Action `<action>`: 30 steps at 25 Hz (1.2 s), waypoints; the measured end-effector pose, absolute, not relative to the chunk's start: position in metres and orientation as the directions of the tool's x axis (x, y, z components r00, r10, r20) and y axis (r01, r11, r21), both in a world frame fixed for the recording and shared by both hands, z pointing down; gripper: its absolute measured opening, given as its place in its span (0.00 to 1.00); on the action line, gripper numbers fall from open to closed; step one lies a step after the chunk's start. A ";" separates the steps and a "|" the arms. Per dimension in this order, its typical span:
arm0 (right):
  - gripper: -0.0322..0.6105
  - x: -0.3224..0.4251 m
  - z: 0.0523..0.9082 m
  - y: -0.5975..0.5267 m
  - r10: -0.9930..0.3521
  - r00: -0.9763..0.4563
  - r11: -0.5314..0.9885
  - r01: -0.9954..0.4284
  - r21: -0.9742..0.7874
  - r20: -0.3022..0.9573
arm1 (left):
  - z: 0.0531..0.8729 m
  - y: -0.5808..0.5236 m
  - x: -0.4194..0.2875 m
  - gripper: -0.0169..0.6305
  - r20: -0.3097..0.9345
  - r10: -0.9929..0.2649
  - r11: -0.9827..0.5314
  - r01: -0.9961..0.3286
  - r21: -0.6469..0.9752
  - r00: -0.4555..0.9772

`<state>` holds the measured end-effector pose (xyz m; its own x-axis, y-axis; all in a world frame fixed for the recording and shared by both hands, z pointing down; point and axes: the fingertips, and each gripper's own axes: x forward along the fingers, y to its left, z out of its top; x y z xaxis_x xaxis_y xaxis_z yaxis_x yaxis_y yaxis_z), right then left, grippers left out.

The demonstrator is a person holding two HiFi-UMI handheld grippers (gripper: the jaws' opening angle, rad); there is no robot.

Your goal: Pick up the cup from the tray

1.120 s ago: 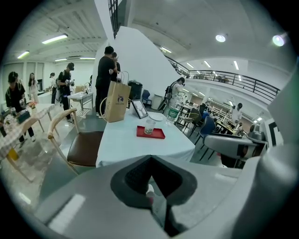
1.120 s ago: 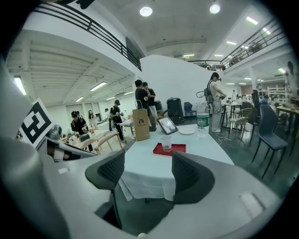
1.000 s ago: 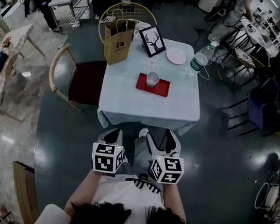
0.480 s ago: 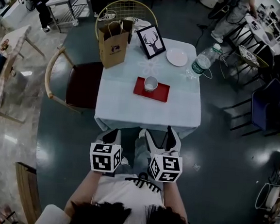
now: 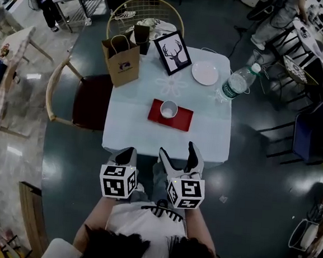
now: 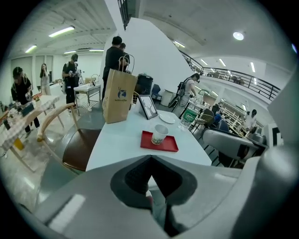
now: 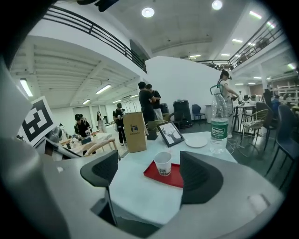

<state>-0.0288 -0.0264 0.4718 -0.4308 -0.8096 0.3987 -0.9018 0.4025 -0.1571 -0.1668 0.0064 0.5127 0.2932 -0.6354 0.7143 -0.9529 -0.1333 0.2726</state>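
The cup is set on the tray at mid-table; behind are ranged, left to right, a paper bag, picture frame, plate and bottle.

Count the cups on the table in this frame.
1. The cup stands on the red tray near the middle of the table. The paper bag at the far corner could hide something small behind it.
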 end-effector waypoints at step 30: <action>0.79 -0.050 0.545 -0.158 -0.583 -0.631 0.684 -0.721 -0.109 0.513 | 0.554 -0.095 -0.142 0.03 0.805 -0.569 0.098 -0.959 0.266 0.165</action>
<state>-0.0503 -0.1580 0.5451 -0.6306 -0.5828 0.5125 -0.7209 0.6844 -0.1088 -0.1421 -0.0953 0.5543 0.1653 -0.5694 0.8053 -0.9590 0.0977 0.2659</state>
